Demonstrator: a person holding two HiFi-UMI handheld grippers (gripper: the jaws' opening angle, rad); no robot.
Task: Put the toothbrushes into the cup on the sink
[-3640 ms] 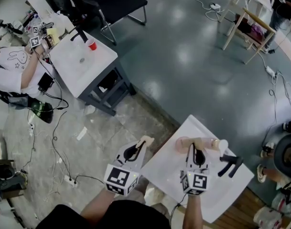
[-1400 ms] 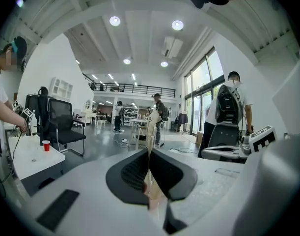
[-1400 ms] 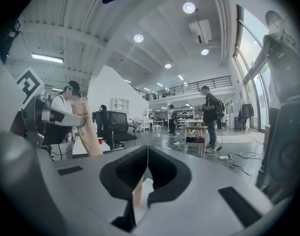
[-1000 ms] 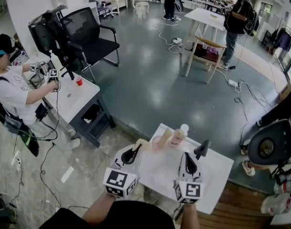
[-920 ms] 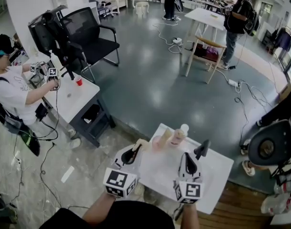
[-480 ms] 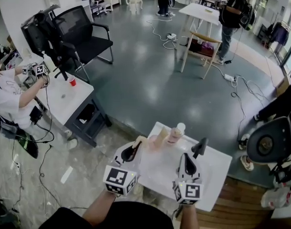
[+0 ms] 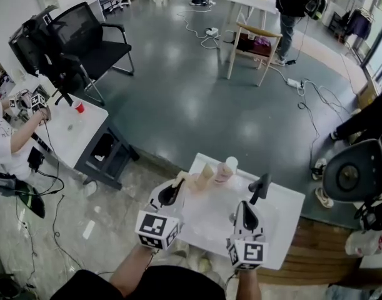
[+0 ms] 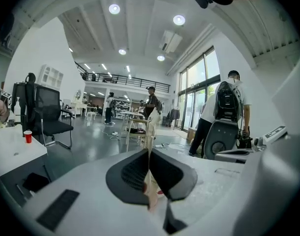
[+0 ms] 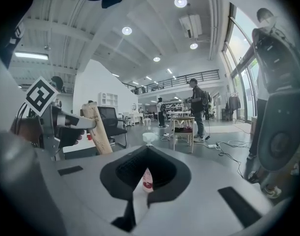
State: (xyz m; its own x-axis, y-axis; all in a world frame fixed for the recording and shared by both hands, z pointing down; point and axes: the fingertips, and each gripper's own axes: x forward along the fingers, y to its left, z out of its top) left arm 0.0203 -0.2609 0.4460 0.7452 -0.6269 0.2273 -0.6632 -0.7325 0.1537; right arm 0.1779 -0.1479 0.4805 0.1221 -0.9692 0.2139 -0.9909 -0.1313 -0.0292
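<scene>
Above white sink (image 7: 284,211), near side: both forearms reach forward, grippers level. Left gripper (image 7: 172,192) over left rim, jaws clamped on beige wrapped toothbrush (image 9: 97,129), tilted up. Right gripper (image 7: 247,212) over basin, jaws together, empty, near black faucet (image 7: 261,187). Pink white-capped container (image 7: 224,169) at far rim; cup not distinguishable. Open grey floor (image 7: 197,92) beyond.

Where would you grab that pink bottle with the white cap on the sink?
The bottle stands upright, so I'd take its pink body below the cap, right tool coming level from the near side; the cup crowds its left.
</scene>
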